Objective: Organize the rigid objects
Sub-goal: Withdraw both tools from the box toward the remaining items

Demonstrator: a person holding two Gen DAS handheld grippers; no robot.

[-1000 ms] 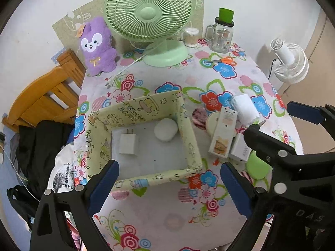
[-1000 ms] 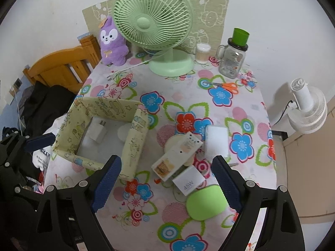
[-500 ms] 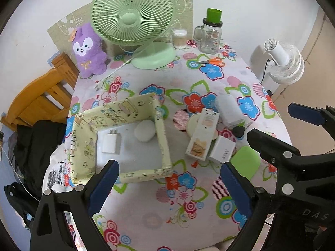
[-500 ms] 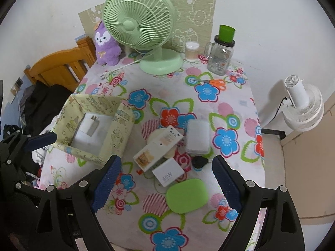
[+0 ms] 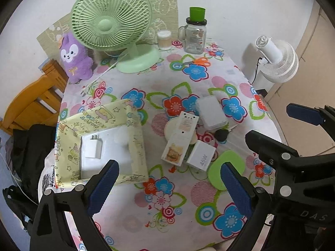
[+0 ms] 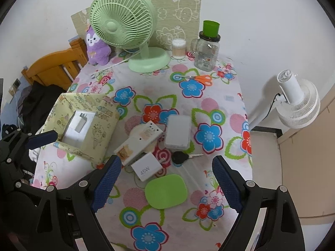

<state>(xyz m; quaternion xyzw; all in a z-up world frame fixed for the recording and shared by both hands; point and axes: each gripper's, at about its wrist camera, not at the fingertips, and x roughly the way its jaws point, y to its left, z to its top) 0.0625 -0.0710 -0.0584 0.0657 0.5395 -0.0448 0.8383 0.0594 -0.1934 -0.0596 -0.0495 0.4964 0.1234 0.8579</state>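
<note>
Left wrist view shows the left gripper (image 5: 167, 185) spread wide and empty above the near edge of the table (image 5: 129, 226) with its flowered cloth. Ahead to its left sits the yellow cartoon-printed open box (image 5: 100, 142), with a white plug-in charger block (image 5: 93, 148) lying flat on its white floor. Right of the box lies a loose cluster: a long white carton with a food picture (image 5: 180, 139) resting across a round cream disc (image 5: 170, 128), a white rectangular lidded case (image 5: 211, 112), a white 45W adapter cube (image 5: 201, 156), a black-headed key (image 5: 221, 135) and a flat lime-green rounded pad (image 5: 227, 168).

From the right wrist view, the right gripper (image 6: 166, 185) is also held wide apart with nothing between its fingers, hovering over the green pad (image 6: 166, 191), with the 45W cube (image 6: 146, 166) just beyond. At the table's far side stands a green desk fan (image 6: 123, 18).
</note>
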